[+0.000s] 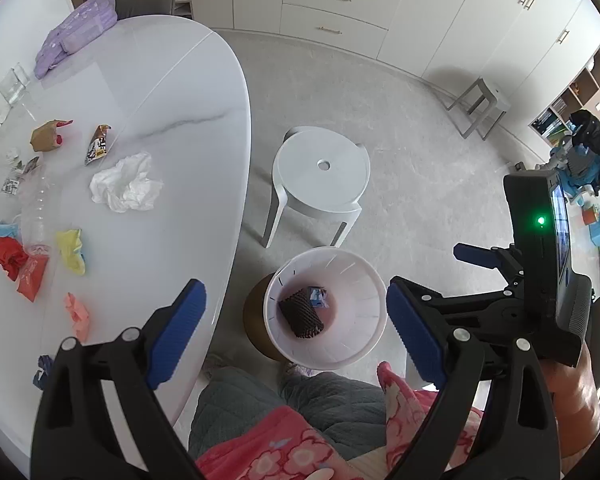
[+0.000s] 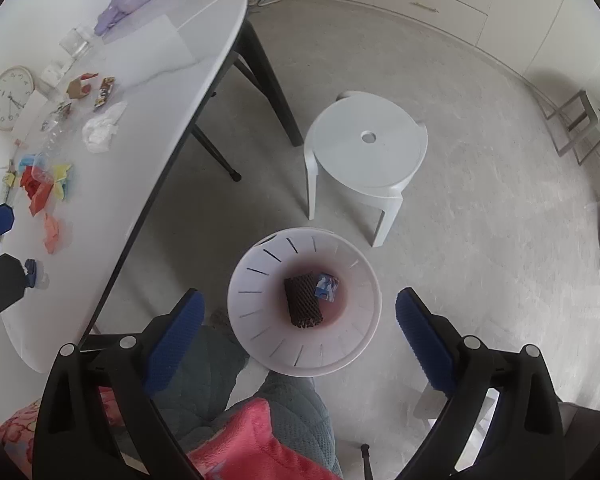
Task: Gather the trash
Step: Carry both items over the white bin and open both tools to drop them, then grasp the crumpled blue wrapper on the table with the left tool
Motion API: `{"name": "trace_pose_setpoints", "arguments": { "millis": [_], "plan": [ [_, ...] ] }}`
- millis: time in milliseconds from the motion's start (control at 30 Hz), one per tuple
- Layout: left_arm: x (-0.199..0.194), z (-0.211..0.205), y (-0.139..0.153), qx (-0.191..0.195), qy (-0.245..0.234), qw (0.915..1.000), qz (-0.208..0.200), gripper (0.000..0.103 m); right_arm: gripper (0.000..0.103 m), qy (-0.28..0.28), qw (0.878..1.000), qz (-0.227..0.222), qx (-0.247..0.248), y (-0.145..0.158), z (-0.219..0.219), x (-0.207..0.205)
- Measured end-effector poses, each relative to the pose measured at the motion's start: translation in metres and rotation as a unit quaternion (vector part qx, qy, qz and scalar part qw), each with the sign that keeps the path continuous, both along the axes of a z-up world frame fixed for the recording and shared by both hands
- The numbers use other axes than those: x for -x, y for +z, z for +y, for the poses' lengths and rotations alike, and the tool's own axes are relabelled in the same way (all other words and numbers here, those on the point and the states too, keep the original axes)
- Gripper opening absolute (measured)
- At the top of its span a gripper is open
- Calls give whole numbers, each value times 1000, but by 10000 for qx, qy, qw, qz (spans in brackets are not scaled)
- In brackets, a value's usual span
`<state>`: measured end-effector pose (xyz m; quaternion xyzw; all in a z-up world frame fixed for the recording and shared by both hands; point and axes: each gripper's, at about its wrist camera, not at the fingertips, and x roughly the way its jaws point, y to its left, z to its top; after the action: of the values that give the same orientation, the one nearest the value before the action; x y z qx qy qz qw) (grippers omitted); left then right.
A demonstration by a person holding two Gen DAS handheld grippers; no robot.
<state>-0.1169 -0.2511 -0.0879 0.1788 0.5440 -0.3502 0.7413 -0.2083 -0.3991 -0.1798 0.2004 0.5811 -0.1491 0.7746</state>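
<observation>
Both grippers, left (image 1: 296, 328) and right (image 2: 298, 338), gape empty above the white slotted plastic bin (image 2: 256, 280). Crumpled white tissue (image 1: 126, 182) on the white marble table (image 1: 204, 92) looks light and soft; pinch its middle.

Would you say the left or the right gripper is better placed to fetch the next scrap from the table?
Left, probably. The left gripper is open and empty beside the table, nearer the pink paper scrap; the right gripper hangs over the bin.

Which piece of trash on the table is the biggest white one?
The crumpled white tissue, lying near the table's edge. The other scraps around it are smaller and coloured: yellow, red, pink, blue.
</observation>
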Motion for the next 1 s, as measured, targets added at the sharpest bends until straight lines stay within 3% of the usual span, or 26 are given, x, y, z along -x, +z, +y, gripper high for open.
{"name": "trace_pose_setpoints", "arguments": {
  "millis": [233,467,567,767,867,1000],
  "plan": [
    [-3,8,1,7,117,9999,-17,88,96,87,9999,-28,98,7,9,0],
    [-28,64,10,122,985,9947,-276,91,101,367,9991,-188,42,24,32,-19],
    [-45,107,9,-24,1515,9875,-432,91,101,648,9976,-250,-3,30,50,-39],
    [-78,213,-14,-655,2483,9646,-594,91,101,1279,9911,-355,-134,32,101,-93],
    [-98,250,-31,-1052,2776,9537,-472,91,101,1566,9868,-347,-198,32,134,-119],
    [-114,283,-53,-1104,2948,9487,-283,91,101,1943,9803,-345,-124,27,185,-151]
  ]
}}
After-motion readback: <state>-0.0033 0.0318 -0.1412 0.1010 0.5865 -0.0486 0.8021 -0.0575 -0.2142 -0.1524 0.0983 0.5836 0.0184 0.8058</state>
